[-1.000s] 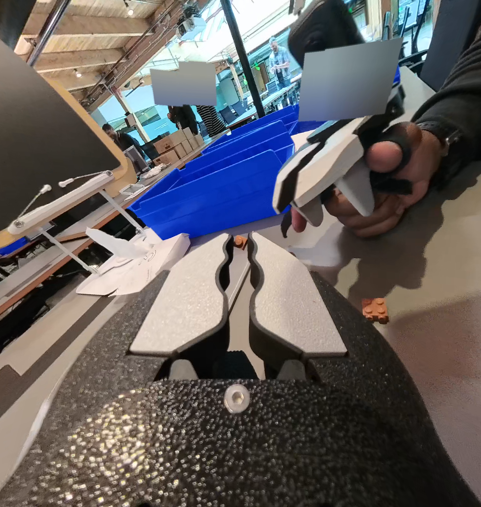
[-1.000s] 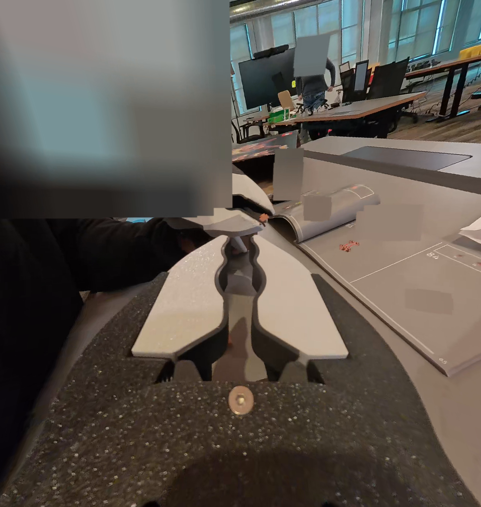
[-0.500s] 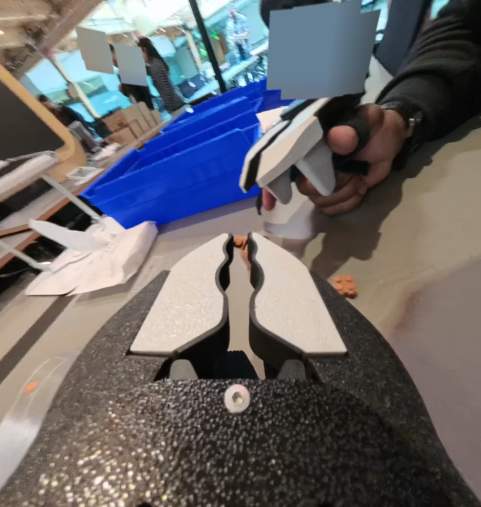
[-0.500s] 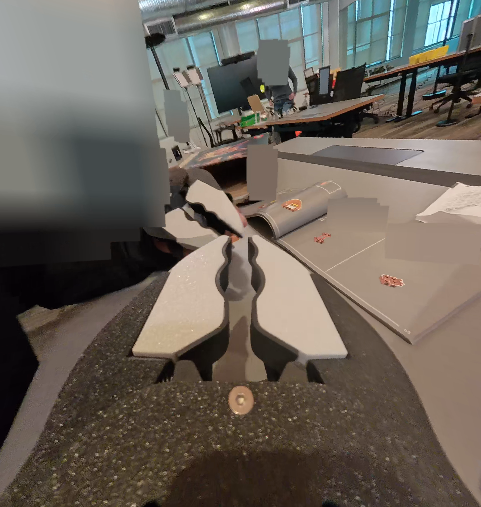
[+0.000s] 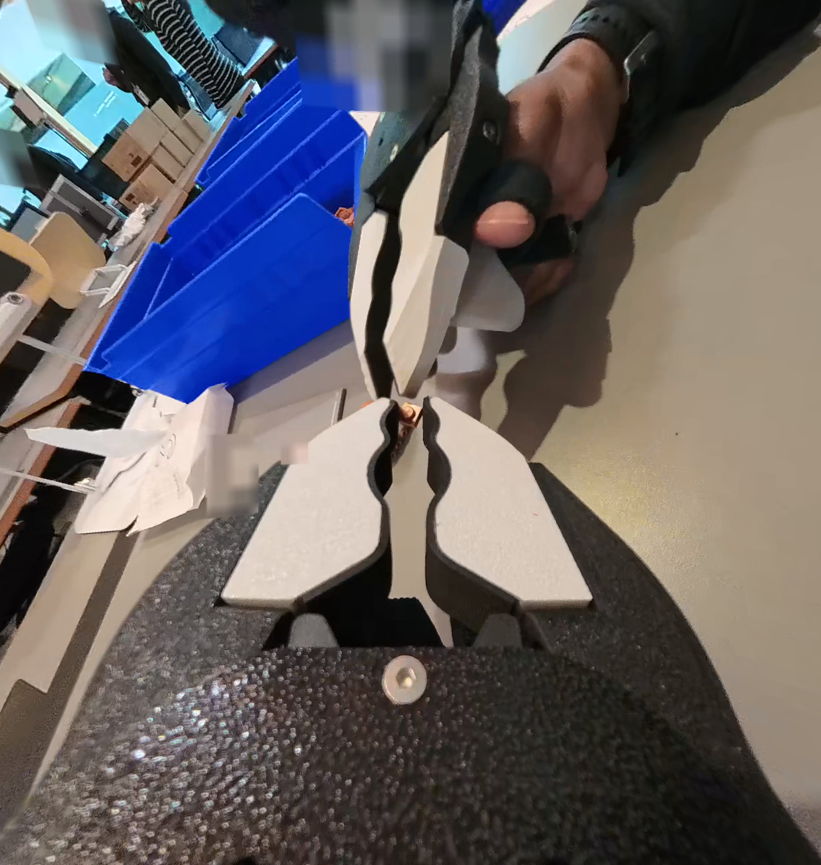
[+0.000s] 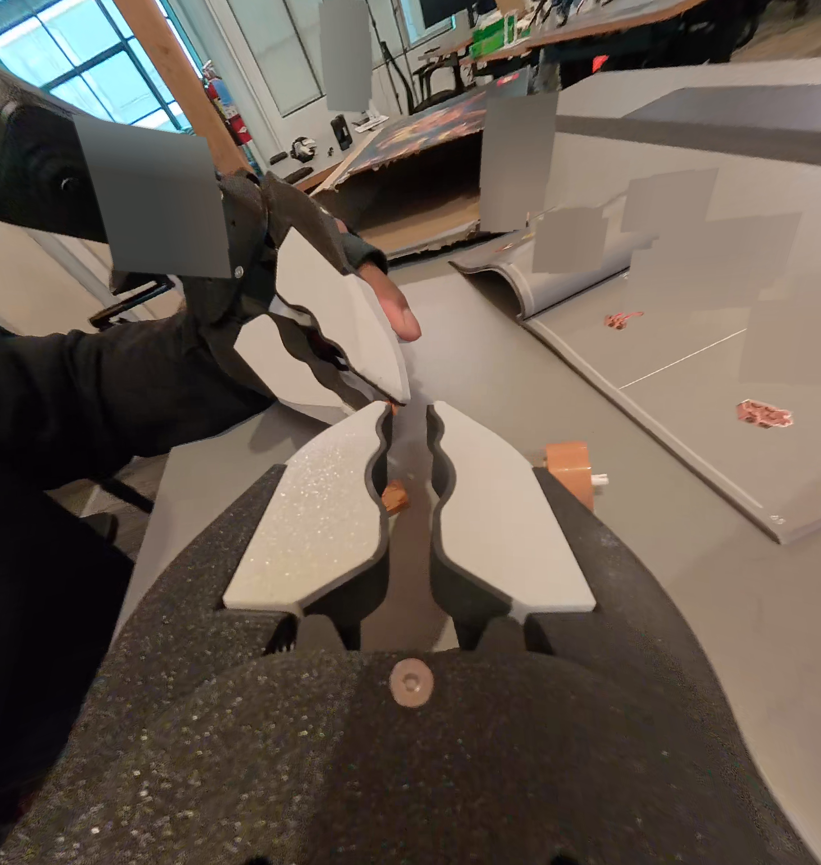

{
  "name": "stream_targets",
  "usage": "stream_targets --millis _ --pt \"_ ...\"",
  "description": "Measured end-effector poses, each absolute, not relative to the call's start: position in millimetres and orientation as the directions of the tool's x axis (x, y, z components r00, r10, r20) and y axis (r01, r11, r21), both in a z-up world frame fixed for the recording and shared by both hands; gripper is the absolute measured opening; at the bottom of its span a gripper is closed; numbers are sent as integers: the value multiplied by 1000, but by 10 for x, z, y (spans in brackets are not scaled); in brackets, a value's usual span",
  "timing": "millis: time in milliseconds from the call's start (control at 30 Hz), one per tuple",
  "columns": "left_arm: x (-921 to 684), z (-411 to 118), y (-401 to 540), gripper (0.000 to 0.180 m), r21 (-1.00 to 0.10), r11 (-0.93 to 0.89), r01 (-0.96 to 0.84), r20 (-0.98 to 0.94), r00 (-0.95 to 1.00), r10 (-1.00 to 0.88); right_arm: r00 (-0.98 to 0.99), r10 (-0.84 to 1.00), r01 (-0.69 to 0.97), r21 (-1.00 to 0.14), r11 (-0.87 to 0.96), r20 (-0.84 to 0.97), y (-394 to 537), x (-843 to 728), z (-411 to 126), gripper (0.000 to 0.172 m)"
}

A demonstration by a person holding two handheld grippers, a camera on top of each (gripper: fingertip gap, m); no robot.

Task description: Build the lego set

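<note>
The left gripper (image 5: 407, 407) pinches a small orange-brown studded brick (image 5: 407, 419) between its fingertips, jaws nearly together with the piece wedged in the narrow slot. The right gripper (image 6: 408, 412) has its jaws slightly parted with only bare table showing between the tips; in the left wrist view its tips come down just above the held brick, while the right wrist view shows the left gripper's tips just beside the right one's left fingertip. Below the right gripper, on the grey tabletop (image 6: 493, 337), lie a loose small orange piece (image 6: 394, 498) and, just off the right finger, a larger tan block (image 6: 570, 468) with a white peg. Farther right an open grey booklet (image 6: 680, 374) lies flat, its pages printed with pictures of orange parts. In the left wrist view, crumpled white paper (image 5: 151, 468) sits left of the gripper, and behind it stands a row of blue bins (image 5: 240, 281). Beyond are stacked cardboard boxes (image 5: 151, 150), wooden desks, large windows (image 6: 71, 61) and a fire extinguisher (image 6: 233, 117) on a wooden post.
</note>
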State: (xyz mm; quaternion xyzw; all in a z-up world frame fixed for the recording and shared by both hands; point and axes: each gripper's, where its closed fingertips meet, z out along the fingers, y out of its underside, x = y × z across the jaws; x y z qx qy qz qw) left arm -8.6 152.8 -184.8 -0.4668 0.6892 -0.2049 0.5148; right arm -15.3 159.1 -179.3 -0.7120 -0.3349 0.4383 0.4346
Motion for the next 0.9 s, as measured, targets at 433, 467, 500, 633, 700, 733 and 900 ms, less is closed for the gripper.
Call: stream_targets --millis 433,467,500,633,700,733,900 --pt "-84 -1836 1522 9 -723 558 -407 -600 -30 -800 287 810 62 -834 -548 -511 1528 -172 -1797 15" --pt "-74 -1836 1511 9 -722 562 -405 -603 -30 -797 292 810 63 -835 -546 -508 1529 -172 -1800 15" --pt "-66 -1835 1506 9 -719 566 -403 -609 -28 -793 295 811 62 -837 -543 -505 1529 -172 -1800 15" --pt "-59 -1836 1521 9 -713 572 -405 -623 -7 -782 319 815 56 -849 -526 -484 1546 -167 -1800 15" --pt "-78 -1824 1566 9 -717 565 -408 -625 17 -780 333 813 48 -853 -520 -478 1562 -157 -1799 15" --pt "-90 -1811 1593 9 -720 561 -409 -625 32 -780 339 814 45 -856 -515 -472 1565 -152 -1795 15" --pt "-153 -1792 1727 9 -779 481 -402 -559 100 -823 373 809 32 -865 -501 -455 1587 -127 -1797 14"
